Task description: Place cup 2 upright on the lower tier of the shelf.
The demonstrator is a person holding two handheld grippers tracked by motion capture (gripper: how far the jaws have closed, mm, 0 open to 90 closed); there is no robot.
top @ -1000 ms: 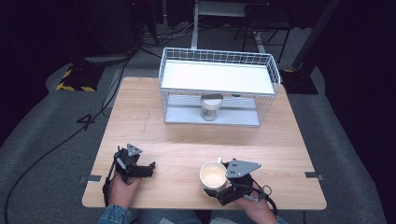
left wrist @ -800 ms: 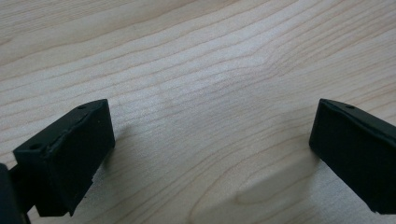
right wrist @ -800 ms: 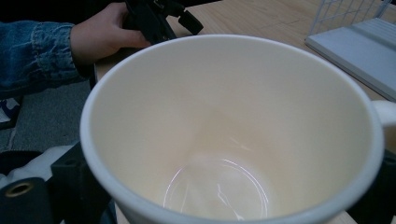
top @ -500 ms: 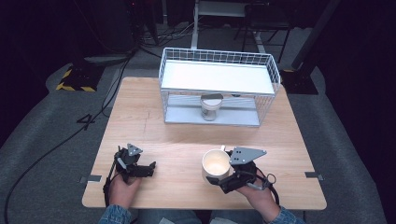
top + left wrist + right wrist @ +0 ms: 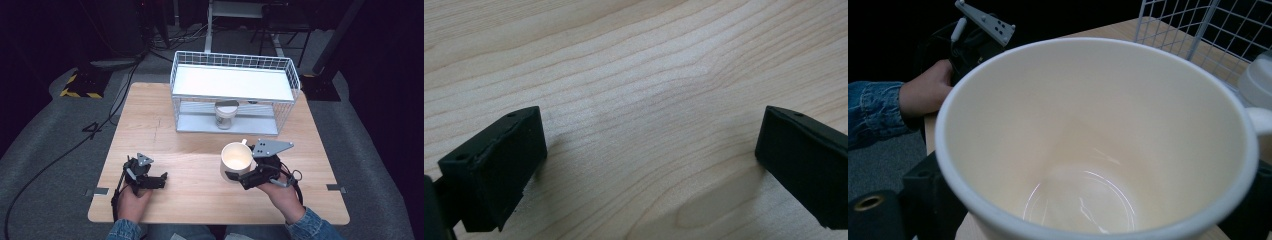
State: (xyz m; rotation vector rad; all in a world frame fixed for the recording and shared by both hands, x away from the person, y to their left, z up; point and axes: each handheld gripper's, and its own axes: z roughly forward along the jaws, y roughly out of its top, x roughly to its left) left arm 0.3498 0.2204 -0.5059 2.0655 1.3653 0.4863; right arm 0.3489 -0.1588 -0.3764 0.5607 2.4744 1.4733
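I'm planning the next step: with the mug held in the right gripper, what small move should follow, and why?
Probably carry the mug forward toward the wire rack. The right gripper grips it, and the rack's lower shelf has free space beside the jar.

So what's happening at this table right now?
A person works at a wooden table with a gripper in each hand. The right gripper is shut on a cream mug, which is empty inside and carried in front of a white wire rack. On the rack's lower shelf stands a small jar. The left gripper sits low over bare wood near the table's front edge, jaws open and holding nothing.
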